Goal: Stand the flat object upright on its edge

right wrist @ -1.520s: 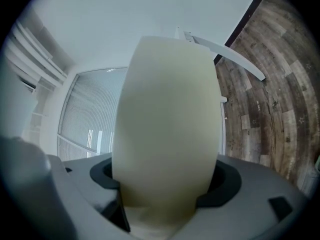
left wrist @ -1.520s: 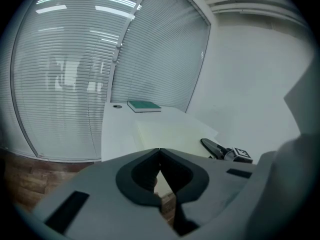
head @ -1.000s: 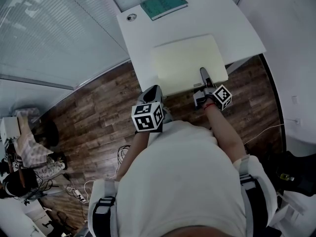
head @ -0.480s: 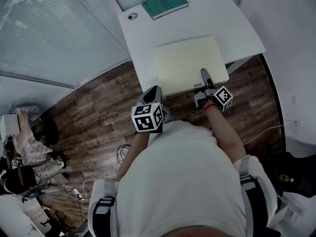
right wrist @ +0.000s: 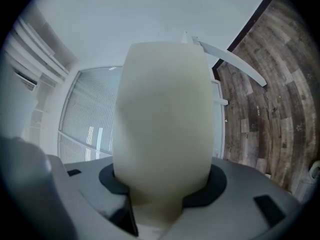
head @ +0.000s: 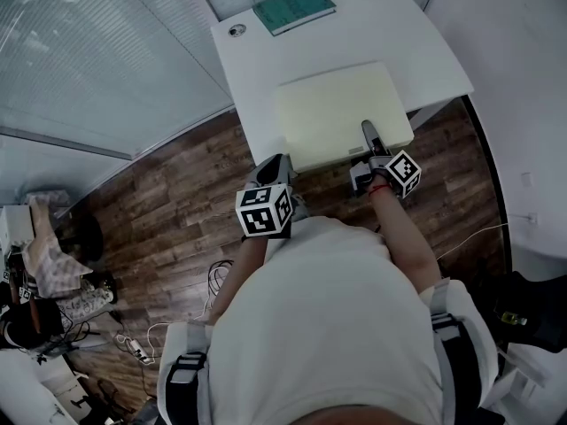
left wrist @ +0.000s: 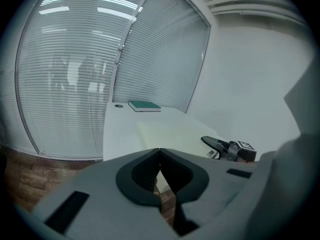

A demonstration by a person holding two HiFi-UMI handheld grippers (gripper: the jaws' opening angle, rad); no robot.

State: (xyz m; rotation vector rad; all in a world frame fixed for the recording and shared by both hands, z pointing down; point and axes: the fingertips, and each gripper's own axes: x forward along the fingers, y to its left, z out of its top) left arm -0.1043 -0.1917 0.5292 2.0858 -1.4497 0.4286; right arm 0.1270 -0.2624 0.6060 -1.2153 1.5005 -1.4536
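Observation:
A cream flat board point(head: 341, 113) lies on the white table point(head: 390, 34), with its near edge past the table's front. My right gripper point(head: 367, 133) has the board's near right edge between its jaws, which are closing, and the pads touch both faces. In the right gripper view the board point(right wrist: 162, 119) fills the gap of the right gripper point(right wrist: 162, 184). My left gripper point(head: 275, 168) hovers off the table by the board's near left corner, shut and empty. In the left gripper view the left gripper point(left wrist: 159, 156) points at the board point(left wrist: 175, 134) and the right gripper point(left wrist: 215, 143).
A teal book point(head: 294, 7) lies at the table's far edge, beside a small round grommet point(head: 236, 31). A glass wall with blinds point(head: 97, 60) runs along the left. Wooden floor point(head: 168, 202) surrounds the table, with cables and clutter point(head: 53, 290) at the lower left.
The right gripper and the board's near edge have shifted slightly to the right. The left gripper has stayed where it was.

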